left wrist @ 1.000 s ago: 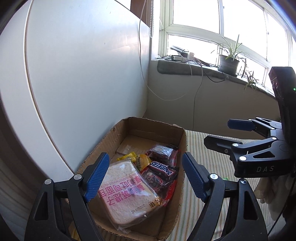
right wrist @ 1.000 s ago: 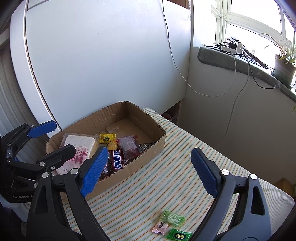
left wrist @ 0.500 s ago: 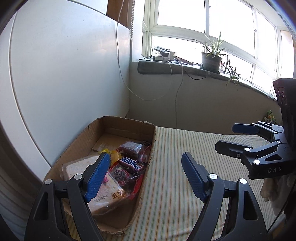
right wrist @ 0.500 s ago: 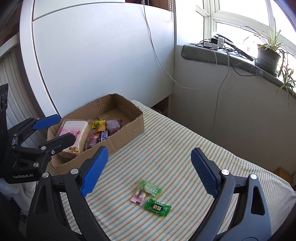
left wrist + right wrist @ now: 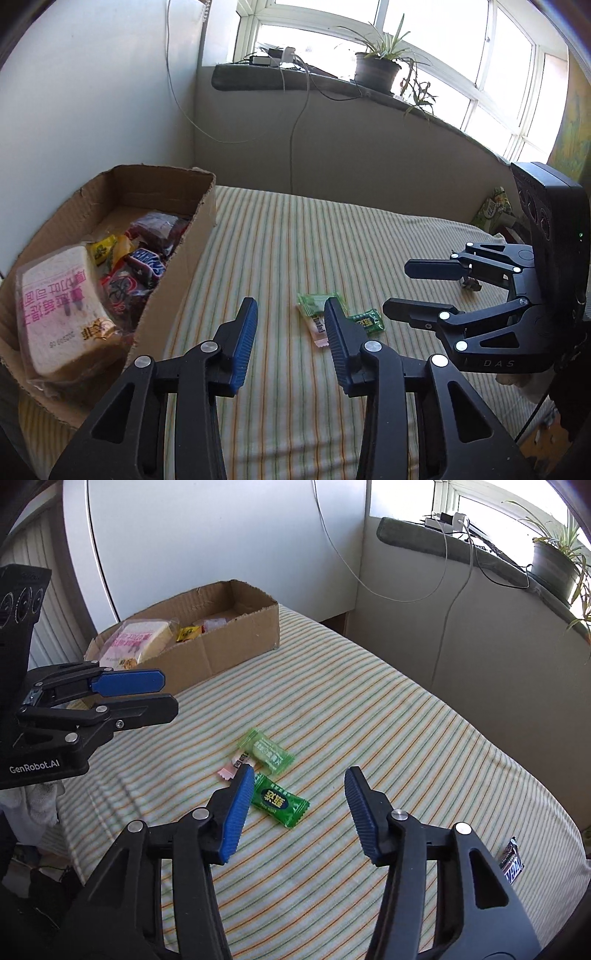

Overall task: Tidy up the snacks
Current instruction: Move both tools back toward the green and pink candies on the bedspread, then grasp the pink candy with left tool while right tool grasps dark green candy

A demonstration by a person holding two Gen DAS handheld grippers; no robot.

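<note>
Step in hand, as I judge it: picking the loose sweets off the striped cloth (image 5: 388, 709) to put them in the box (image 5: 236, 646)

Left gripper (image 5: 290, 314): jaws closing, part open, nothing between them, above bare cloth just left of the sweets. Right gripper (image 5: 299, 779): jaws closing, part open, nothing gripped; the dark green sweet (image 5: 279, 799) lies just beside its left pad, not pressed

Where things are: three sweets clustered mid-cloth, well apart from the box; light green sweet (image 5: 267, 751) farthest, pink sweet (image 5: 234, 766) partly under it, dark green nearest. A dark bar (image 5: 511, 860) sits at the cloth's right edge. Box already holds bread (image 5: 59, 310) and bars

Axes, right wrist view: dark green's long axis runs upper left to lower right, crimped ends at both tips; light green about the same; pink is crossways to them

Doing it well: take one sweet at a time, dark green first; pads across its short side; come down until the tips meet the cloth, since wrappers are flat and slippery; avoid pinching cloth
</note>
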